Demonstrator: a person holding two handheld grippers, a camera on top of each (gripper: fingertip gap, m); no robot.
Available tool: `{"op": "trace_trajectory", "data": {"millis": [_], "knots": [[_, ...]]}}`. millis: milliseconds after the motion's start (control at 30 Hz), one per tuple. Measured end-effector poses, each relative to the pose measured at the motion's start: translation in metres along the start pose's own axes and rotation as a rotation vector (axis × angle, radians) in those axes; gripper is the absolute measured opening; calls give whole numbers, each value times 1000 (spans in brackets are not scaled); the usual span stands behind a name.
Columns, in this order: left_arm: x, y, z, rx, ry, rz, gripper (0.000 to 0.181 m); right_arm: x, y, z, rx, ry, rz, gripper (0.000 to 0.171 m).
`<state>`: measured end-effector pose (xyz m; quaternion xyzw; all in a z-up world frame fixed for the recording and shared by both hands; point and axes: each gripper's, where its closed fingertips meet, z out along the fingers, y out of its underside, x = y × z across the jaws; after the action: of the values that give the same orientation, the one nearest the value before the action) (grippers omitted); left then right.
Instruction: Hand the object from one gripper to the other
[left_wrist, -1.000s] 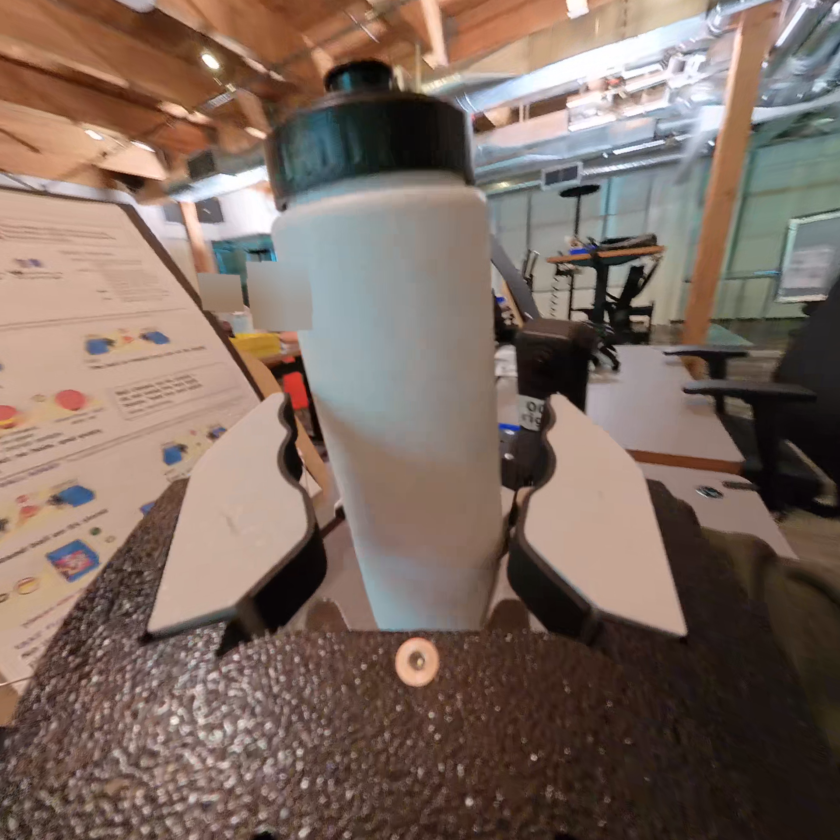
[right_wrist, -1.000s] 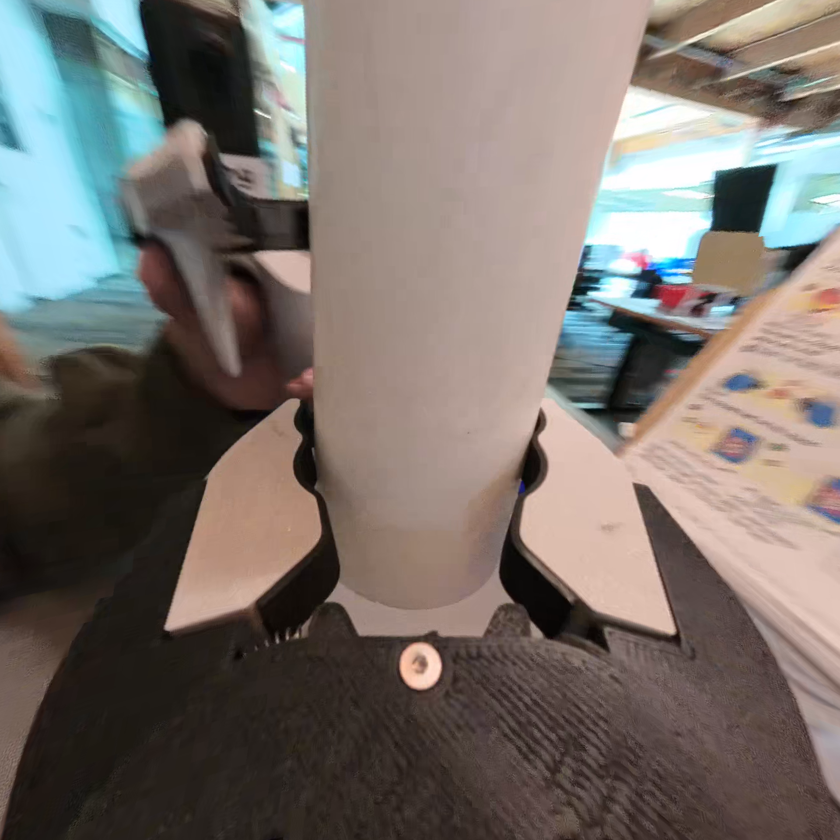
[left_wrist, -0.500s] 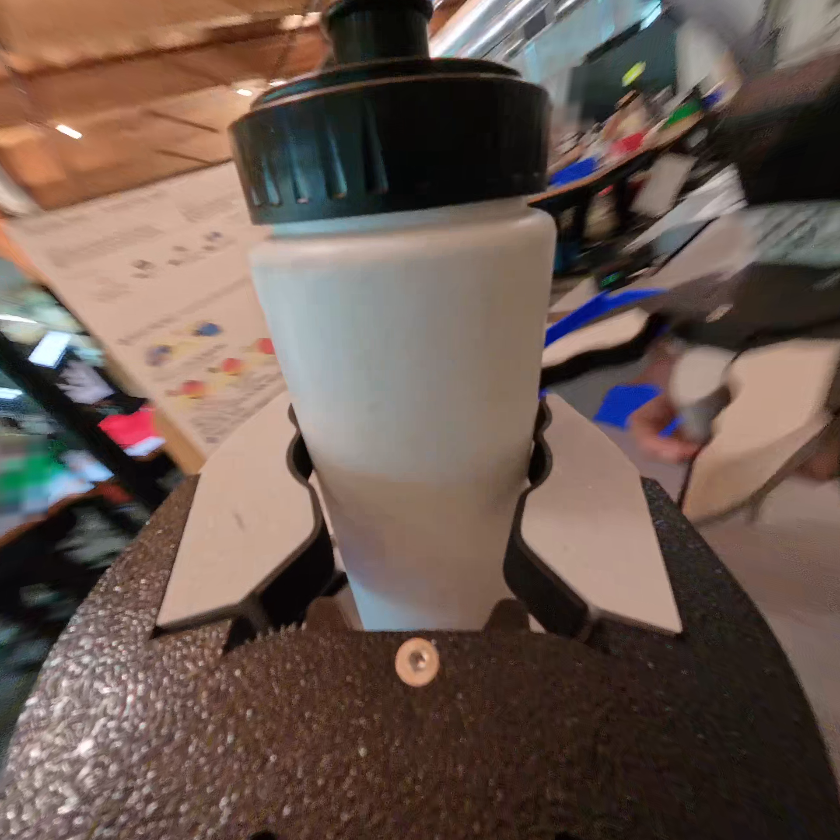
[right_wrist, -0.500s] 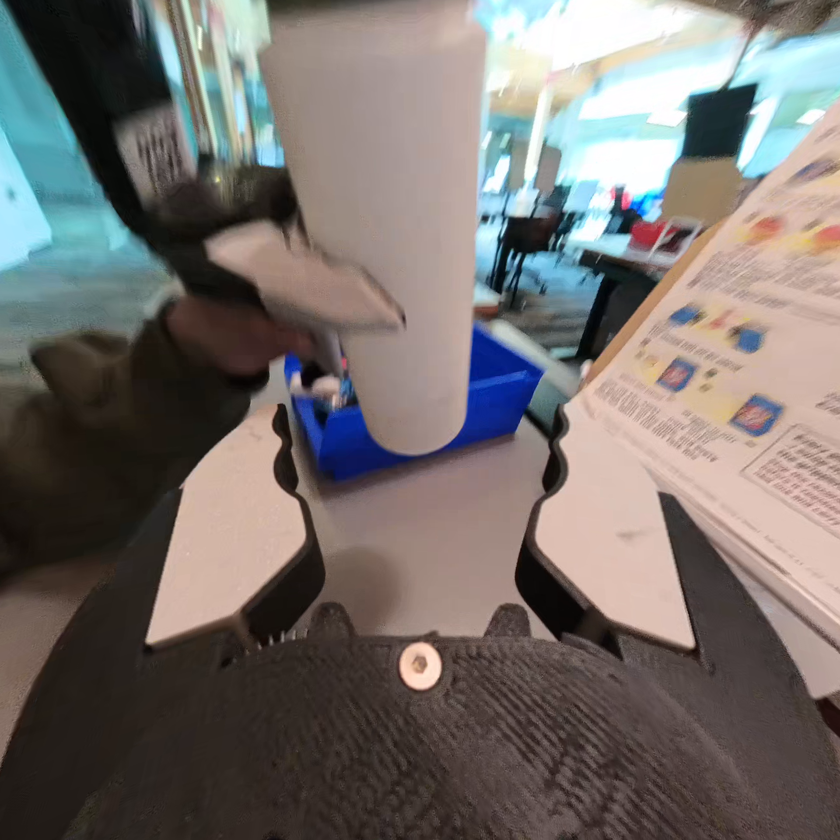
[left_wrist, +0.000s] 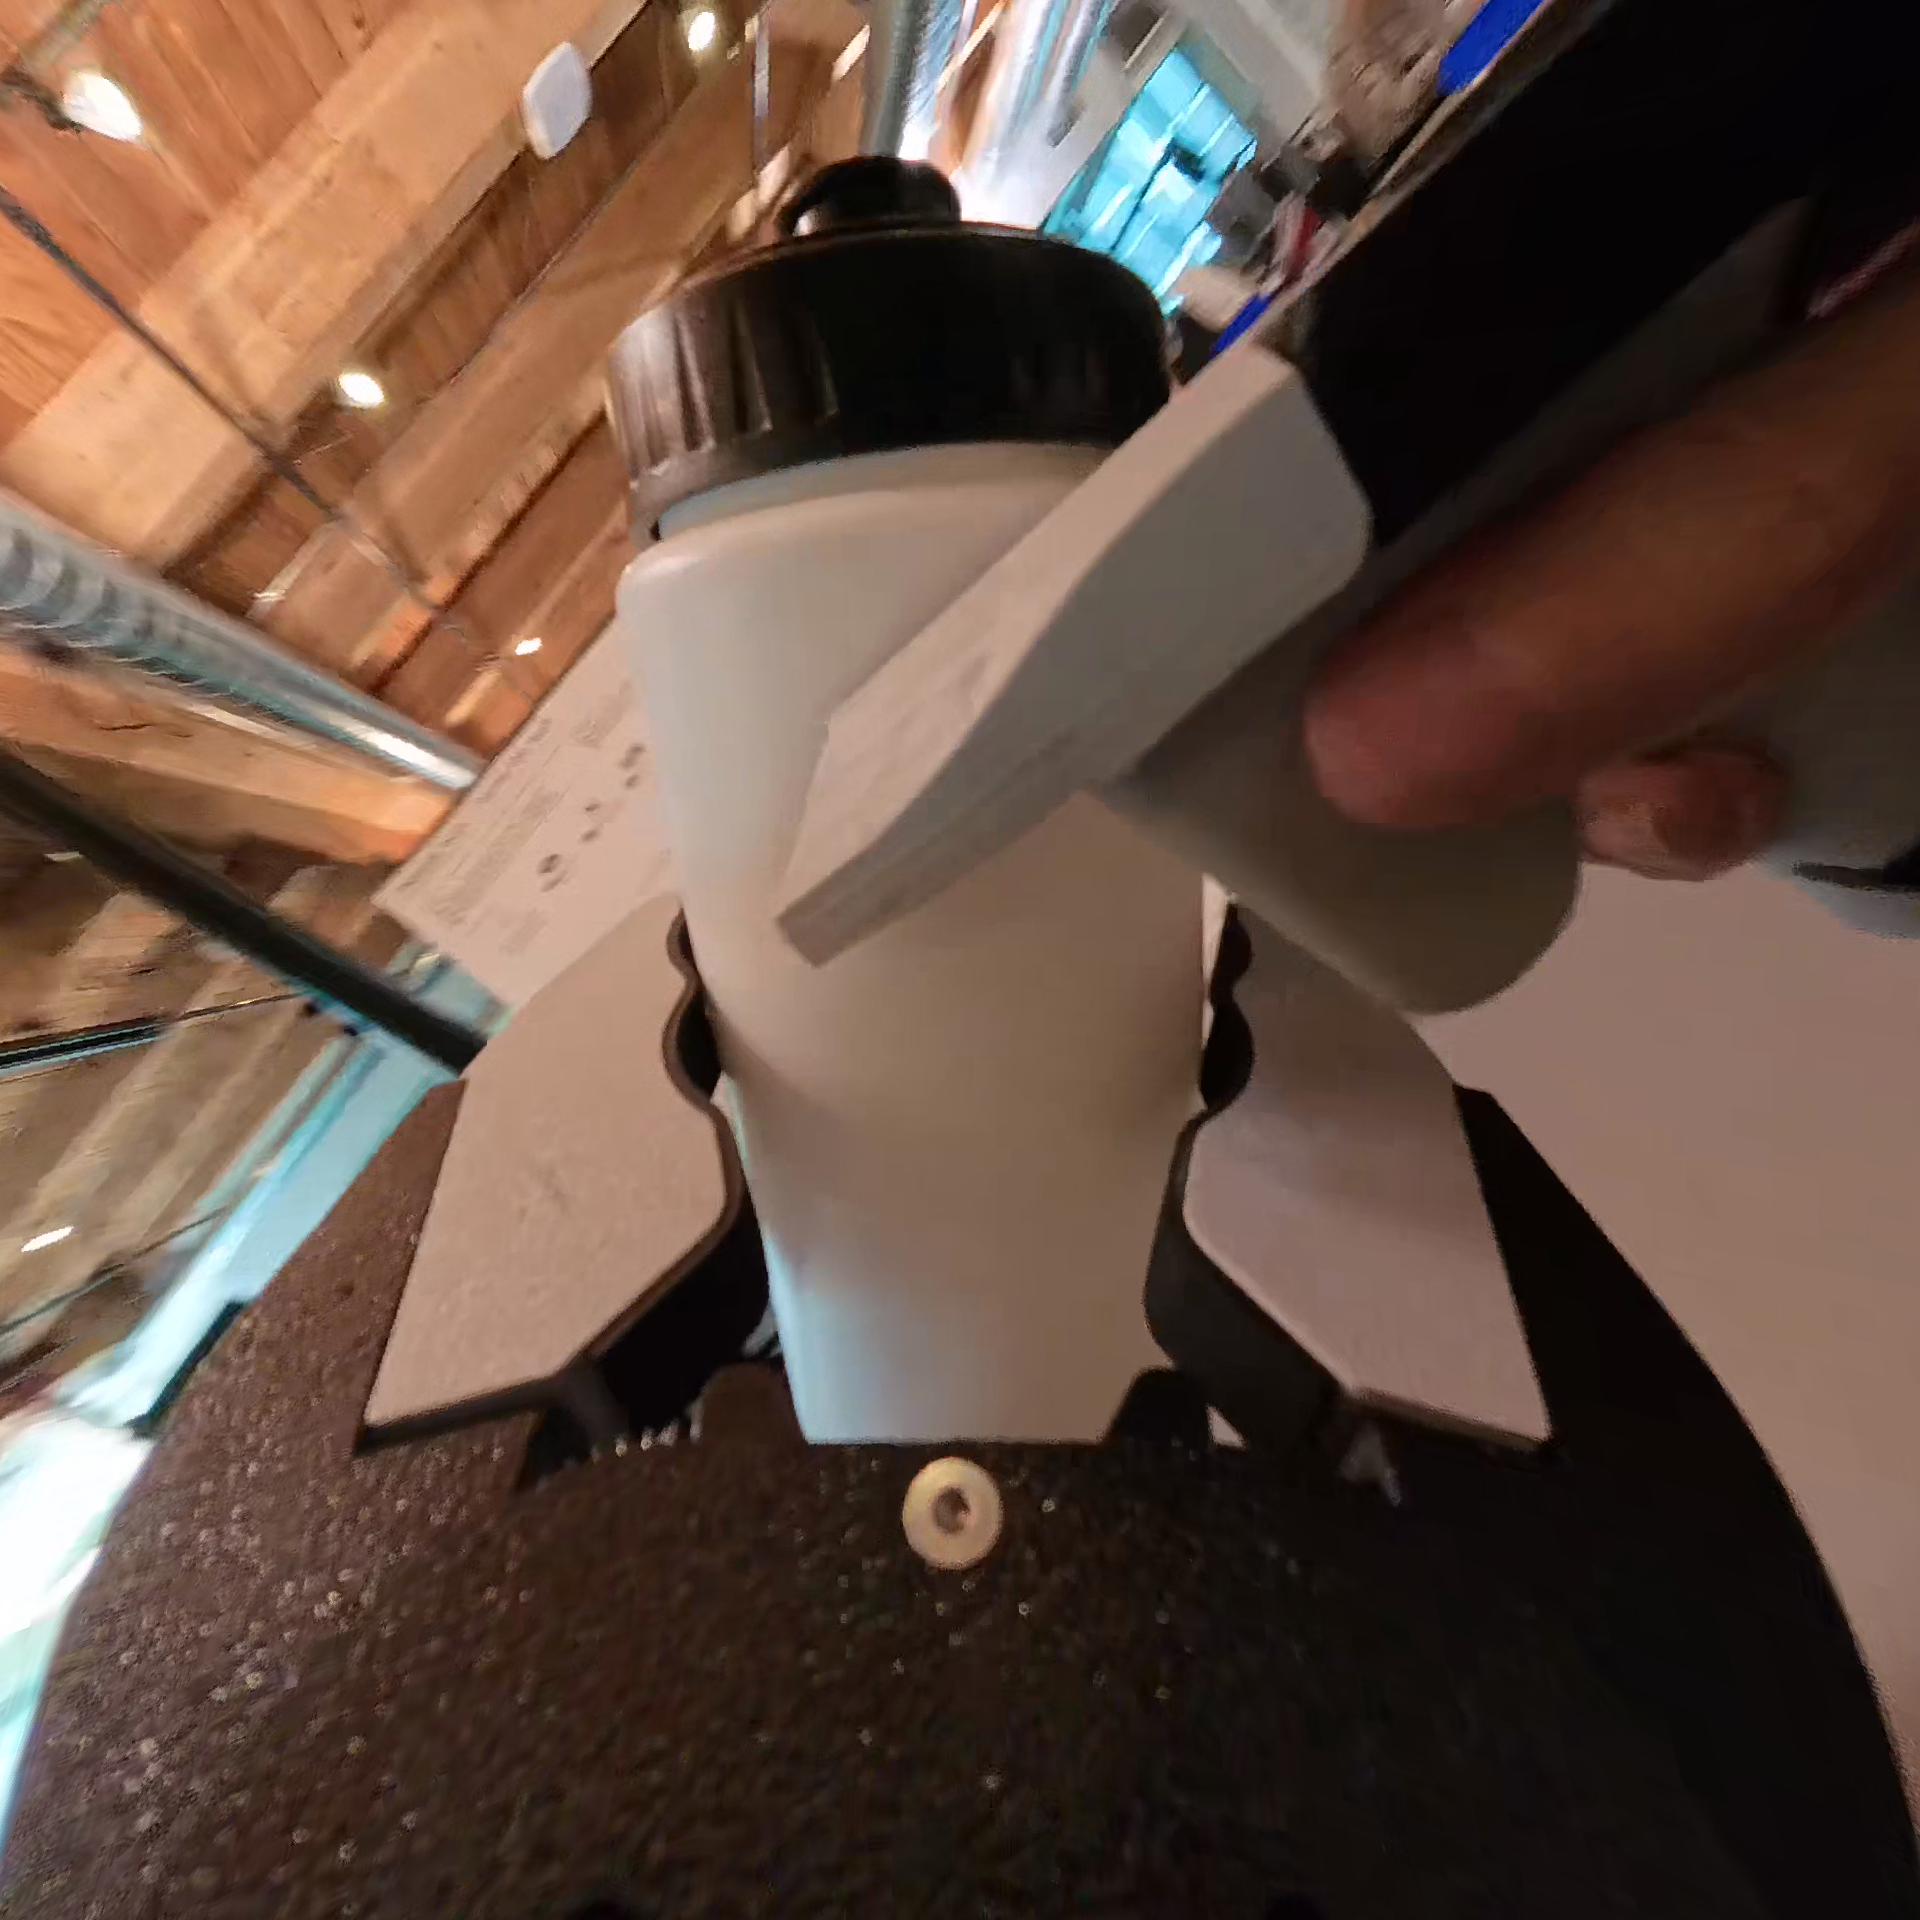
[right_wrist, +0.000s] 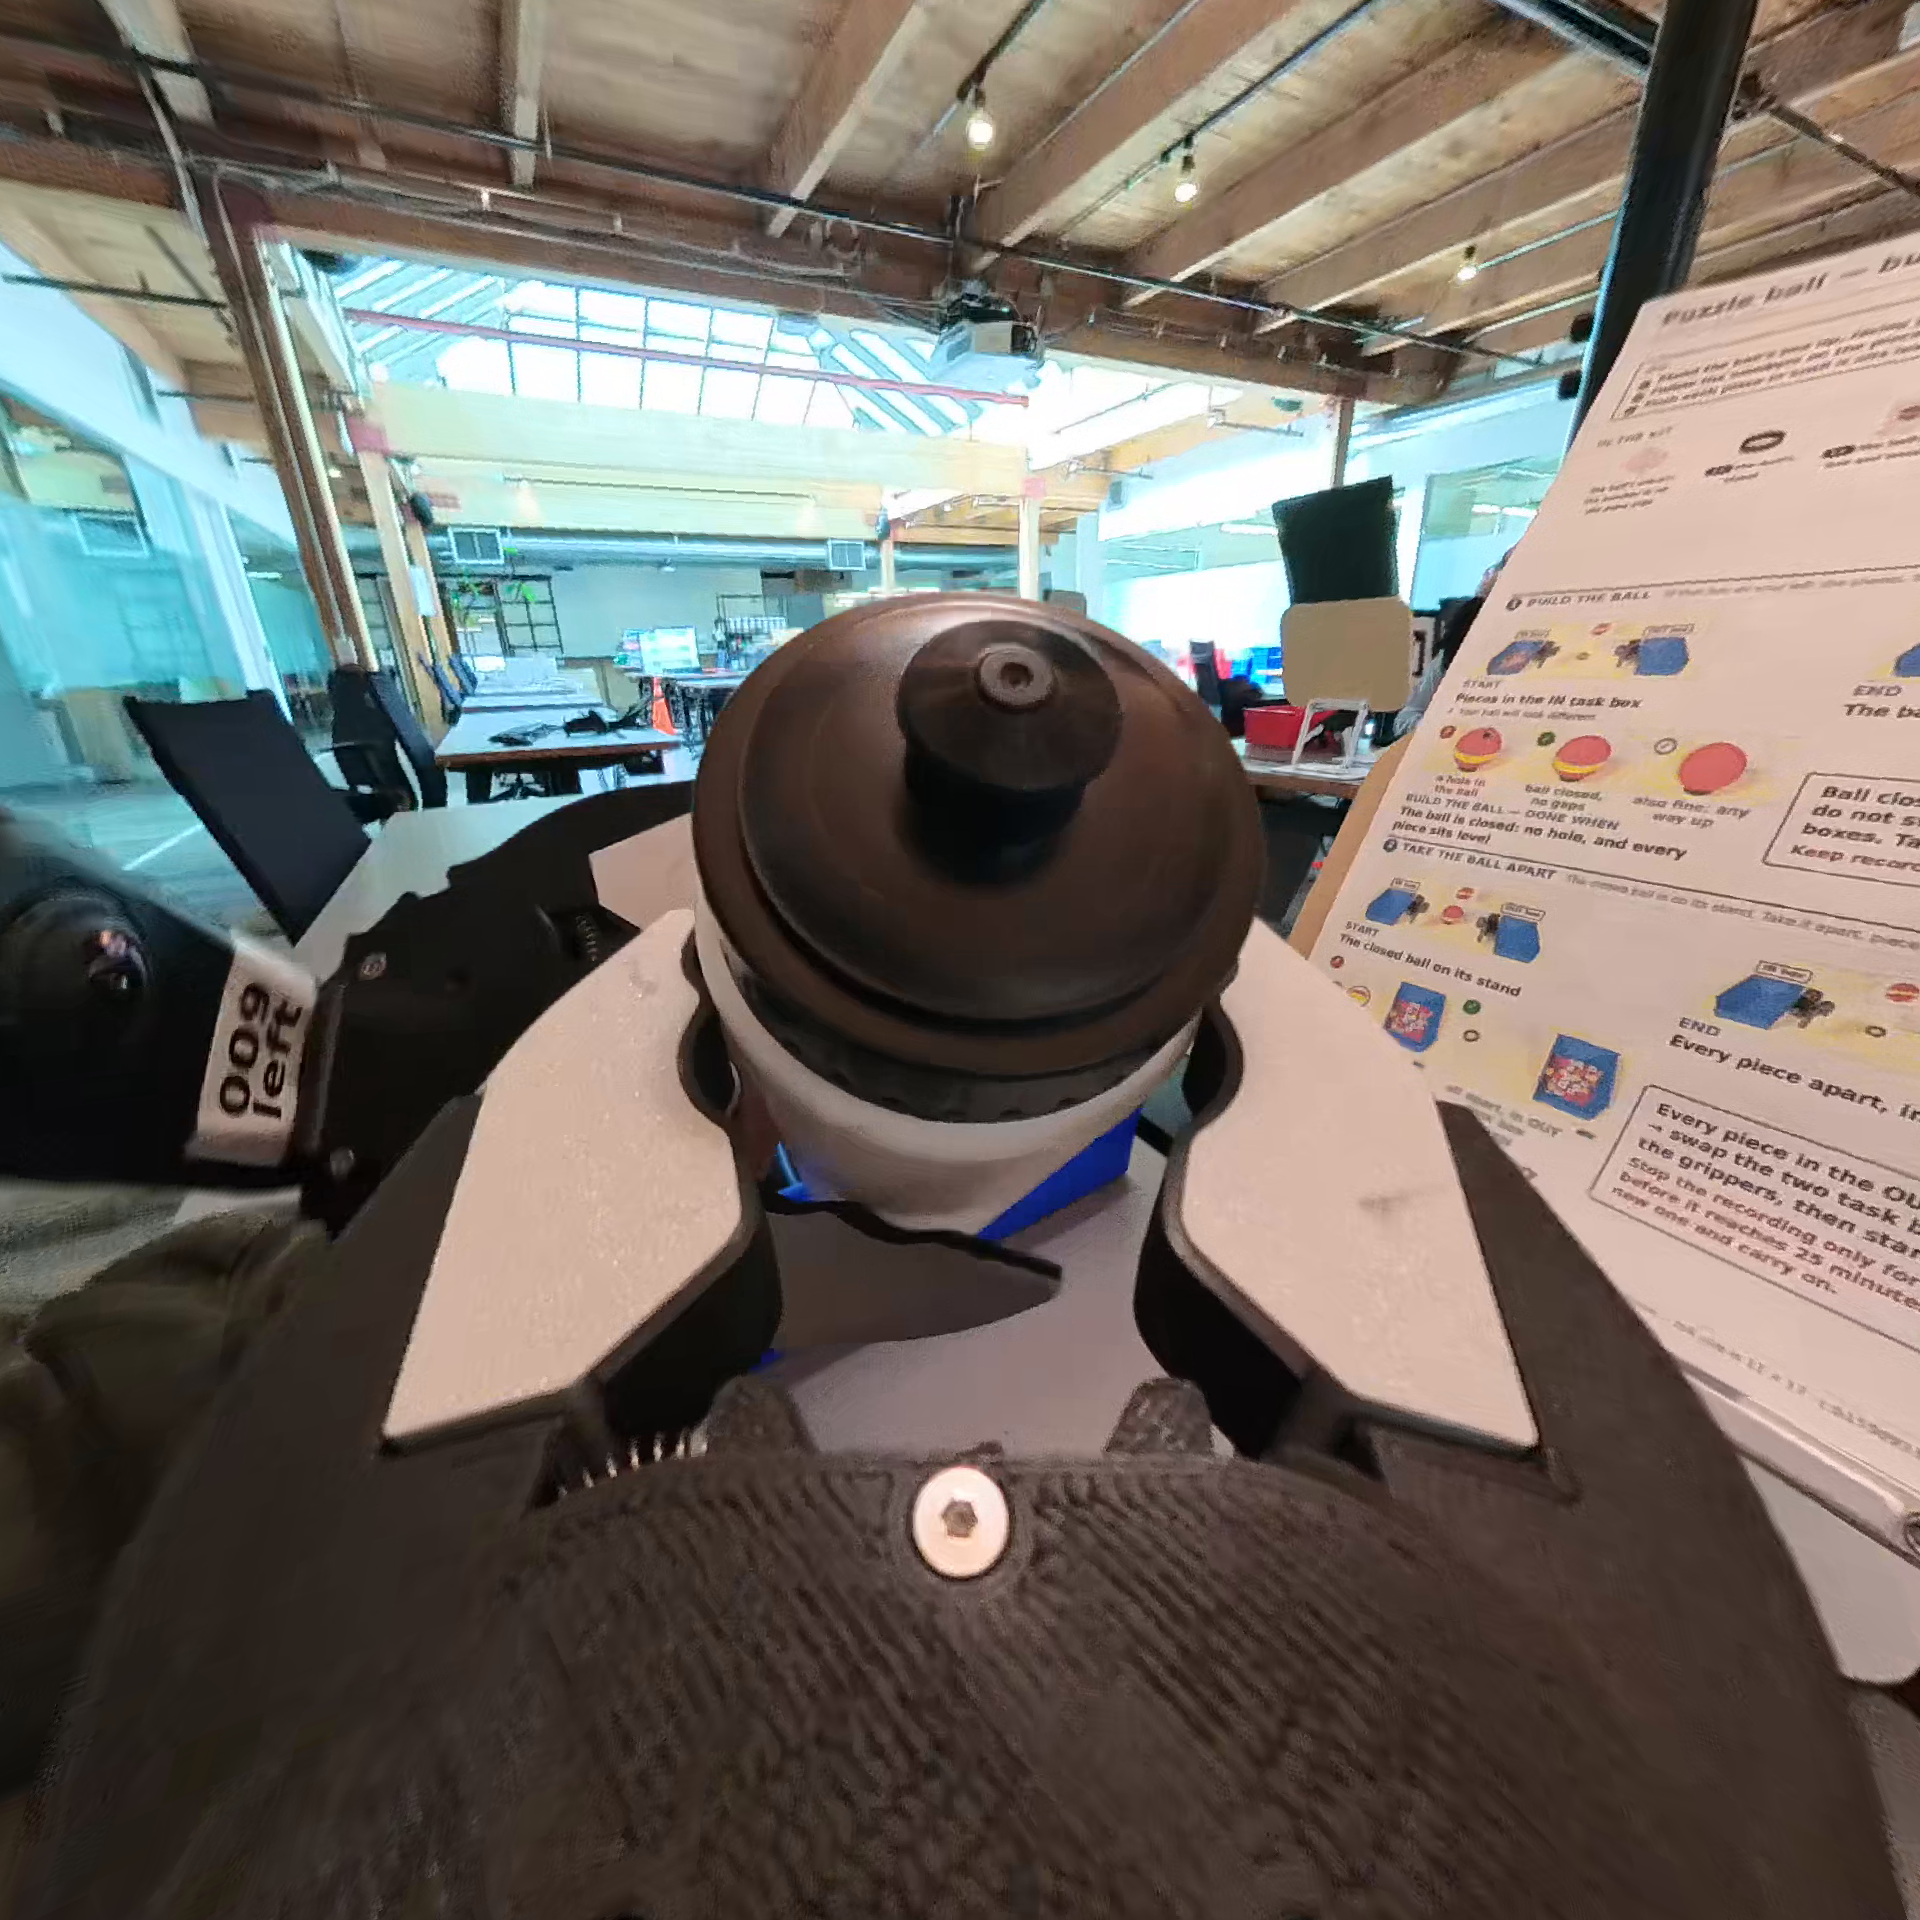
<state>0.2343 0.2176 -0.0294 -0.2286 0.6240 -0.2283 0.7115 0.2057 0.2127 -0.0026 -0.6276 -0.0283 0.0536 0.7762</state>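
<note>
The left gripper (left_wrist: 951, 1101) is clamping the lower body of the bottle (left_wrist: 935, 935), its 2 fingers pressing the white wall on both sides, so the bottle is being carried off the table, tilted, cap toward the ceiling. A second ago the right gripper (right_wrist: 961, 1049) was the one clamping the base; half a second ago it was standing wide and clear. Now it is coming back in at the top: in the right wrist view its fingers (right_wrist: 582, 1164) are flanking the black cap (right_wrist: 977, 821) and white shoulder, and in the left wrist view 1 of them is lying across the bottle's upper side. They look narrow, though whether they are squeezing yet I cannot tell. By my reading, a return pass is starting, and the left gripper should be keeping its hold until the right one bites.
</note>
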Motion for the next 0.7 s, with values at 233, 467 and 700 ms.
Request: {"op": "trace_trajectory", "data": {"millis": [233, 467, 700], "knots": [[11, -2, -17, 67, 396, -451, 113, 6, -45, -43, 210, -91, 8, 87], [-7, -28, -36, 431, 807, -1261, 123, -1, -87, -76, 541, -213, 89, 86], [-12, -49, -41, 624, 979, -1562, 129, 2, -84, -70, 572, -211, 138, 86]]}}
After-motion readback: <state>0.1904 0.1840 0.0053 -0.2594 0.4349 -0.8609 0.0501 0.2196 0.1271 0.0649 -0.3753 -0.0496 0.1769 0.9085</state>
